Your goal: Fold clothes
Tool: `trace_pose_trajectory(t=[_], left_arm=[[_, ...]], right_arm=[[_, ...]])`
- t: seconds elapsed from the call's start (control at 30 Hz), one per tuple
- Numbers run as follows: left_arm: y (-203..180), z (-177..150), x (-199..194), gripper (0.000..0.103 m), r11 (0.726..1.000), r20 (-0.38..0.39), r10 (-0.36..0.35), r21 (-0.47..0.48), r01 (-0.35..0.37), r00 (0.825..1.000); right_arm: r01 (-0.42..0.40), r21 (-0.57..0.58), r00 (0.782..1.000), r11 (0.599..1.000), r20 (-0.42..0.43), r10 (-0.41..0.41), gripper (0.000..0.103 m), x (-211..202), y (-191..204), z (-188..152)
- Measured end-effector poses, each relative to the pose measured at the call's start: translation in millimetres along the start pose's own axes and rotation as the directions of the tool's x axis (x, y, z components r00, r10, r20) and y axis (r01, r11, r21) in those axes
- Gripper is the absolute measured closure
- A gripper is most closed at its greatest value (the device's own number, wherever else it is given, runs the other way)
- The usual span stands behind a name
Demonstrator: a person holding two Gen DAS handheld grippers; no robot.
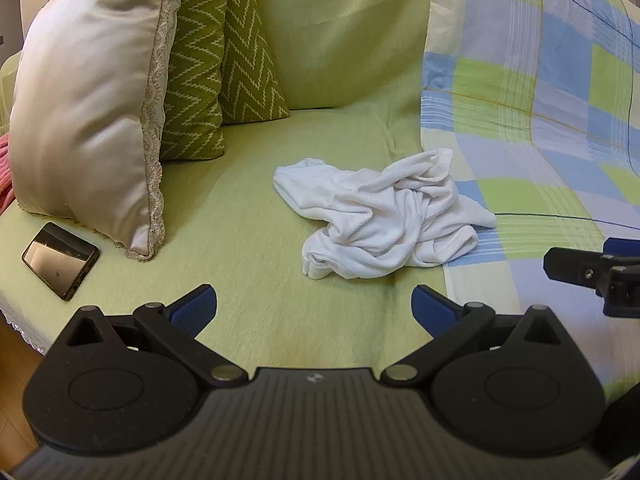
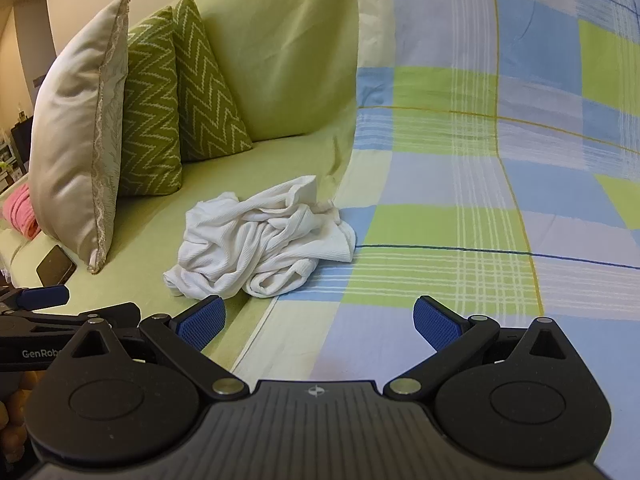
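Both tongs, left tongs and right tongs, gape empty, just short of the crumpled white garment.

A sofa seat under a light green cover carries a crumpled white garment, which lies partly over the edge of a checked blue-and-green sheet. A cream cushion and two green zigzag cushions stand at the left, a dark phone lying flat beside them.
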State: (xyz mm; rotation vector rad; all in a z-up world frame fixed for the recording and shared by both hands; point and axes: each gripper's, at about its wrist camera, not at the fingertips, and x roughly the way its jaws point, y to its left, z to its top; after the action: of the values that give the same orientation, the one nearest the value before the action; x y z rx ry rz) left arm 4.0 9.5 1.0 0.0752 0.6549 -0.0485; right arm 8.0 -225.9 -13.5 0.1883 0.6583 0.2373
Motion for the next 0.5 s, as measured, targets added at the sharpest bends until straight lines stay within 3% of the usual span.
trace_pose_trajectory(t=[0.1, 0.2, 0.23, 0.3, 0.4, 0.5], left_arm=[[2, 8, 0, 0.001, 0.998, 0.049, -0.037, 0.056, 0.034, 0.998], [-1, 16, 9, 0.001, 0.971, 0.094, -0.053, 0.237, 0.029, 0.994], [-2, 17, 14, 0.001, 0.955, 0.095, -0.070, 0.295, 0.039, 0.993], [-3, 18, 26, 0.001, 0.913, 0.087, -0.106, 0.403, 0.062, 0.991], [-8, 11, 47, 0.005, 0.837, 0.073, -0.150, 0.541, 0.087, 0.986], [-14, -1, 70, 0.015, 0.764, 0.046, -0.171, 0.637, 0.103, 0.984]], right_arm=[[-0.059, -0.015, 0.998, 0.998, 0.000, 0.059, 0.000, -2, -4, 6], [0.033, -0.208, 0.990, 0.978, 0.139, -0.004, 0.000, -15, 13, 12], [0.087, -0.270, 0.979, 0.959, 0.201, -0.032, 0.000, -18, 19, 12], [0.078, -0.338, 0.981, 0.938, 0.193, -0.012, 0.000, -10, 21, 18], [0.024, -0.349, 0.998, 0.937, 0.066, -0.001, 0.000, 20, 13, 34], [0.035, -0.431, 0.999, 0.902, 0.024, -0.027, 0.000, 48, 13, 39]])
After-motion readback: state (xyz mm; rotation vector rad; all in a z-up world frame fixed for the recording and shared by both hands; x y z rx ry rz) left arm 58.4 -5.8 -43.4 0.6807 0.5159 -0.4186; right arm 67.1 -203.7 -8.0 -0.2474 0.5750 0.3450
